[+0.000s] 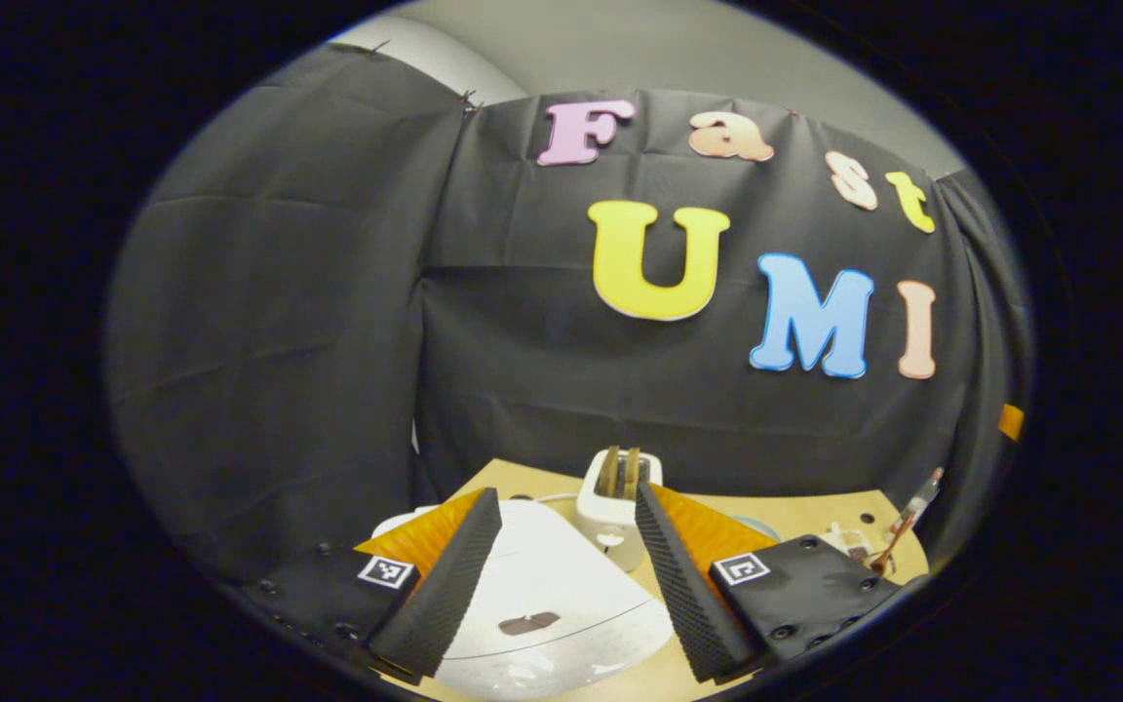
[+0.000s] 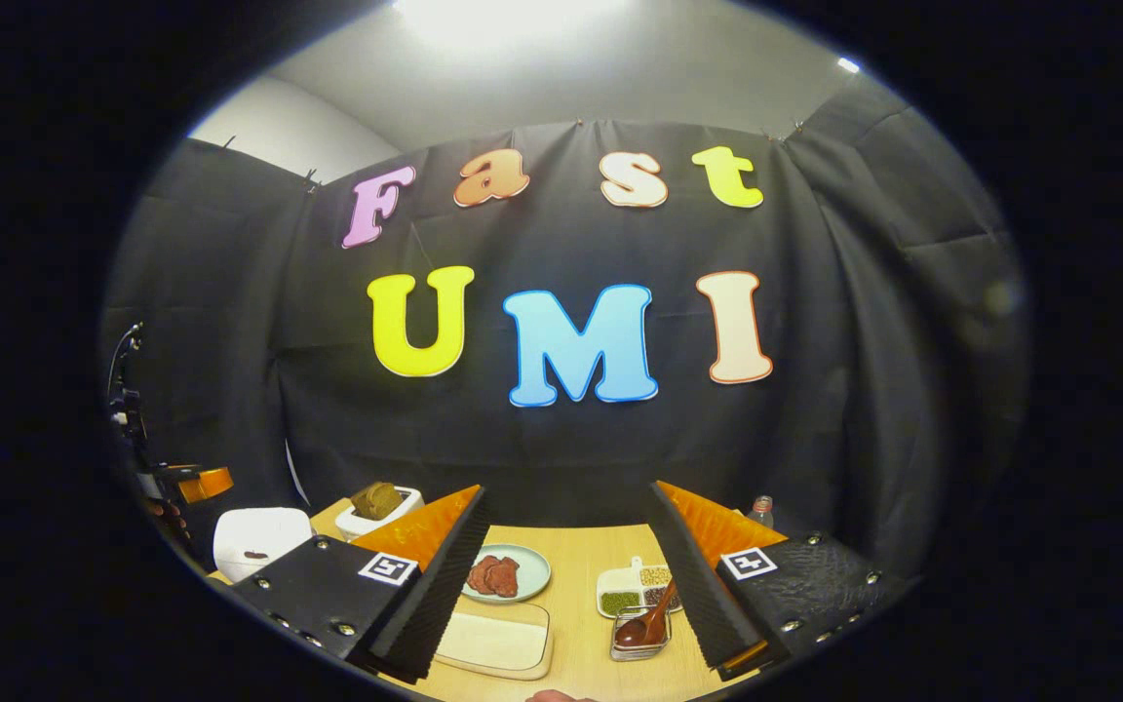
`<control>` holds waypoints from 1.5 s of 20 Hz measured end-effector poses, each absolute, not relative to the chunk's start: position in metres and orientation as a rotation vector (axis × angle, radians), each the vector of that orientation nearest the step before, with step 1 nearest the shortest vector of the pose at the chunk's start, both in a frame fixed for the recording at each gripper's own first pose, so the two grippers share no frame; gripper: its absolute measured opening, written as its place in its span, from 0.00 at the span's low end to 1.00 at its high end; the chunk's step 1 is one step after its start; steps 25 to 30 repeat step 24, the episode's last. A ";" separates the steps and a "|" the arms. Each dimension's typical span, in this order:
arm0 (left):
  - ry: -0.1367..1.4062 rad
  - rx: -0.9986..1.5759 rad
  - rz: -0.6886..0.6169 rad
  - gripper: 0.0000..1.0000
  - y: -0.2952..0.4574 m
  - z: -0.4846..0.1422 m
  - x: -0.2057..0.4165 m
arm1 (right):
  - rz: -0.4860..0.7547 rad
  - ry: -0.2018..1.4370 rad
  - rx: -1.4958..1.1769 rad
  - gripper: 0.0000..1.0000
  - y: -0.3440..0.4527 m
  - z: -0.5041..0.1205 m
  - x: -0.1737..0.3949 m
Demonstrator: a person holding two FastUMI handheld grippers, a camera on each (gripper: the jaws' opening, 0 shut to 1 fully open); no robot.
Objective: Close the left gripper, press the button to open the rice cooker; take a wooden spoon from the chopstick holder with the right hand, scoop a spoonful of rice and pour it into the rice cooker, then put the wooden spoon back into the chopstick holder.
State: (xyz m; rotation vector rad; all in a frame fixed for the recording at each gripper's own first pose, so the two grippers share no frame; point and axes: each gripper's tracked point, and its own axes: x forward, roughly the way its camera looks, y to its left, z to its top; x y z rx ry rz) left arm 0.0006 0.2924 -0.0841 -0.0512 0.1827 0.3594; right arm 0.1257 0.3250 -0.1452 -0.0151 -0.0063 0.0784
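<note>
Ahead, the left gripper (image 1: pixel 566 575) stands with fingers spread wide, holding nothing, and the closed white rice cooker (image 1: pixel 547 595) lies between and just under them near the table's (image 1: pixel 815 522) front edge. Just beyond stands a white toaster (image 1: pixel 615 512). The right gripper (image 2: pixel 566 585) is likewise spread and empty over open tabletop; the wooden spoon (image 2: pixel 647 624) rests in a clear holder (image 2: pixel 638 639) beside its right finger, near a divided dish (image 2: pixel 635 585), a plate (image 2: pixel 506 573) and a tray (image 2: pixel 495 639).
</note>
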 end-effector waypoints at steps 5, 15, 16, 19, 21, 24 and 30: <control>0.024 0.001 0.215 0.97 0.204 0.005 -0.012 | 0.044 -0.045 -0.009 0.98 0.325 -0.111 0.110; -0.029 -0.047 0.063 0.96 0.118 0.049 -0.020 | -0.010 -0.053 -0.004 0.97 0.324 -0.076 0.083; -0.027 -0.060 0.069 0.97 0.117 0.046 -0.017 | -0.005 -0.055 -0.010 0.98 0.323 -0.076 0.082; -0.018 -0.080 0.112 0.96 0.114 0.039 -0.014 | 0.010 -0.057 -0.019 0.97 0.313 -0.079 0.085; -0.025 -0.076 0.121 0.96 0.100 0.041 -0.011 | 0.037 -0.055 -0.011 0.98 0.309 -0.077 0.087; -0.050 -0.028 0.148 0.96 0.082 0.046 -0.008 | 0.065 -0.050 -0.010 0.97 0.290 -0.075 0.092; -0.050 -0.028 0.148 0.96 0.082 0.046 -0.008 | 0.065 -0.050 -0.010 0.97 0.290 -0.075 0.092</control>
